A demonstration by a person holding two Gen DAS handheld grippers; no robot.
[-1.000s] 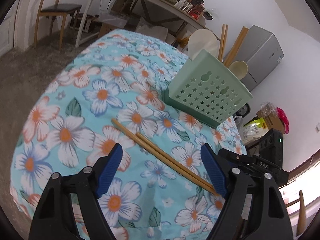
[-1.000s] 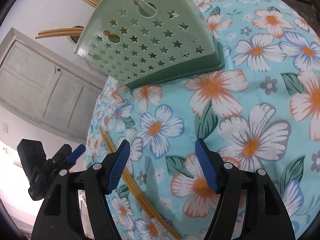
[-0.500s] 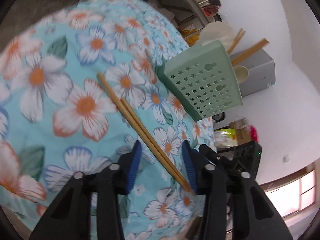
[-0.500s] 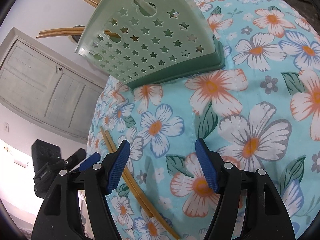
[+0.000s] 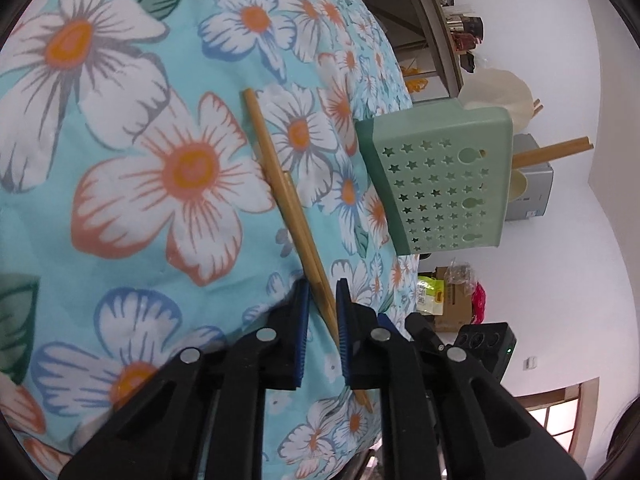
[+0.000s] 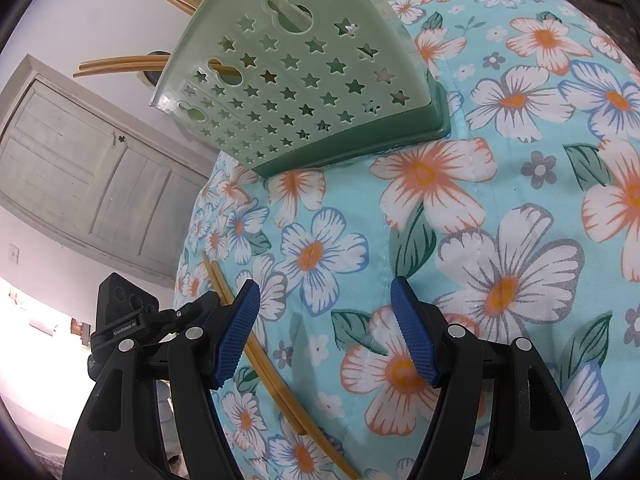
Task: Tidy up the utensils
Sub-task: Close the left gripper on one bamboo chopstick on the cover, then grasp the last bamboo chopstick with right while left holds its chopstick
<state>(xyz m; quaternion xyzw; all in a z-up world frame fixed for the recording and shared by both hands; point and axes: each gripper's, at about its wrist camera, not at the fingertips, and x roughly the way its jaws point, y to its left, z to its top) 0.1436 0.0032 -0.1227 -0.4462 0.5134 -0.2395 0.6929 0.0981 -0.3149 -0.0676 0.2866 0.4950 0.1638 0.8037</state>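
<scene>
A pair of wooden chopsticks (image 5: 280, 184) lies on the floral tablecloth (image 5: 120, 160). My left gripper (image 5: 322, 300) has its blue pads closed around the near end of the chopsticks, which still rest on the cloth. A green star-punched utensil holder (image 5: 436, 176) stands beyond, holding chopsticks and spoons. In the right wrist view the holder (image 6: 304, 80) is ahead, the chopsticks (image 6: 280, 380) lie at lower left, and my right gripper (image 6: 324, 332) is open and empty above the cloth. The left gripper (image 6: 180, 316) shows at the chopsticks' far end.
The table edge drops off just past the holder (image 5: 400, 280). Boxes and bags (image 5: 444, 296) sit on the floor beyond. A grey door (image 6: 80, 168) is behind the table in the right wrist view.
My left gripper moved forward and down onto the chopsticks and its jaws went from wide open to closed on them. The right gripper stayed still and open.
</scene>
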